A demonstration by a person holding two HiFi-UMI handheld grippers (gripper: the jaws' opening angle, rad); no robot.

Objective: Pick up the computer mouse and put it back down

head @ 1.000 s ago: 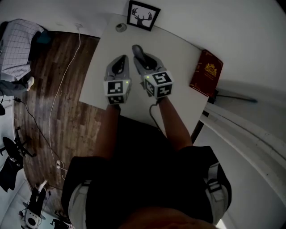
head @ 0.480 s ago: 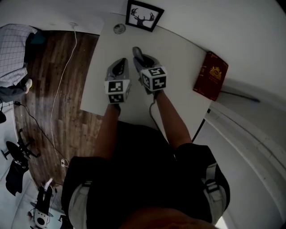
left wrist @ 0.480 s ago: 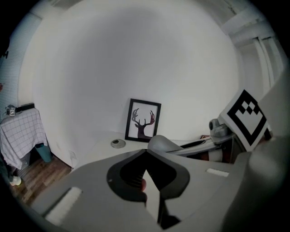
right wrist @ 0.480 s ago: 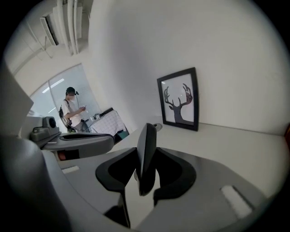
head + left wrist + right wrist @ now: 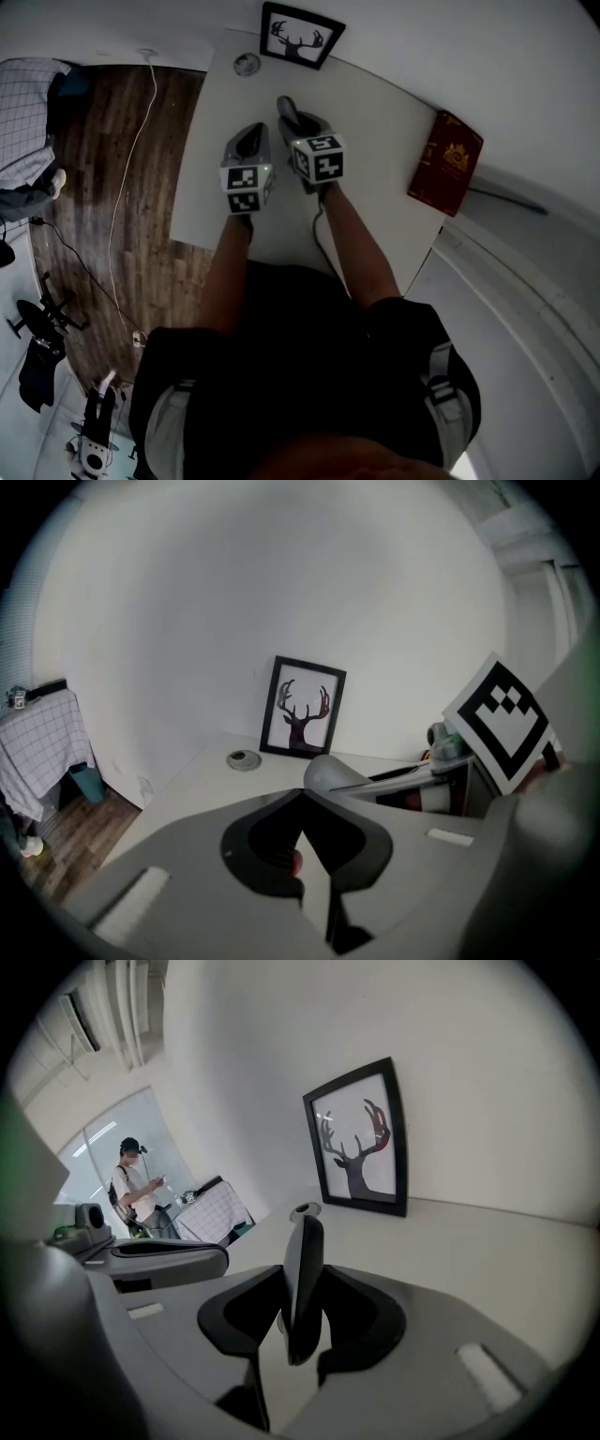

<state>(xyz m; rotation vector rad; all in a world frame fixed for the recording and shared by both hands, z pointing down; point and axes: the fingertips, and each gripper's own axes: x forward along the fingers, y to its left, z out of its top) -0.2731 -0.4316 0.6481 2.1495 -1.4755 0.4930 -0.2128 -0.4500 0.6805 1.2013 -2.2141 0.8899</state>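
The grey computer mouse (image 5: 286, 111) sticks out of my right gripper (image 5: 298, 127), which is shut on it above the white table (image 5: 375, 122). In the right gripper view the mouse (image 5: 302, 1279) stands on edge between the jaws, pressed from both sides. Its cable (image 5: 319, 239) trails back toward the person. My left gripper (image 5: 248, 136) hangs just left of the right one, its jaws shut with nothing in them. From the left gripper view the mouse (image 5: 328, 772) shows as a rounded grey nose just beyond my left gripper (image 5: 300, 803).
A framed deer picture (image 5: 300, 33) leans on the wall at the table's far edge, with a small round disc (image 5: 247, 64) beside it. A red book (image 5: 447, 161) lies at the right edge. Wooden floor (image 5: 112, 187) lies to the left; a person (image 5: 136, 1190) stands far off.
Both grippers have come down toward the table and shifted slightly forward. The mouse has stayed in the right gripper's grip throughout.
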